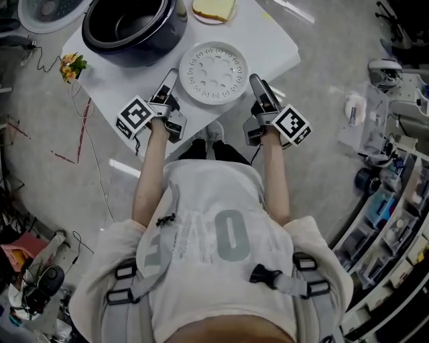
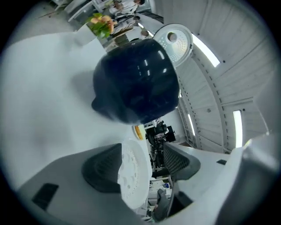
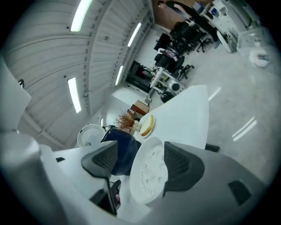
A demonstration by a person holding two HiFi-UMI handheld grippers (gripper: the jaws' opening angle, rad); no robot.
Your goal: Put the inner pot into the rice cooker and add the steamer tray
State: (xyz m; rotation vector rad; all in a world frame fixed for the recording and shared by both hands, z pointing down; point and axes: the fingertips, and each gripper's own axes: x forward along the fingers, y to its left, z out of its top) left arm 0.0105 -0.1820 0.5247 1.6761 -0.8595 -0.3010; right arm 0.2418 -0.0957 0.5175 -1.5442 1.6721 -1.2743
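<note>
Your left tongs (image 1: 170, 82) and right tongs (image 1: 259, 86) both gape wide and empty at the desk's (image 1: 268, 40) near edge. They flank the round white steamer tray (image 1: 213, 72), each just beside its rim. The open rice cooker (image 1: 131, 27) sits beyond, far-left, nearer your left hand. A bread plate (image 1: 213, 10) sits at the far edge, out of the way.

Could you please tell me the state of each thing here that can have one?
rice cooker: lid open, standing on the table.
steamer tray: lying flat on the table, outside the cooker.
left hand-held gripper: open, at the tray's left edge.
right hand-held gripper: open, at the tray's right edge.
</note>
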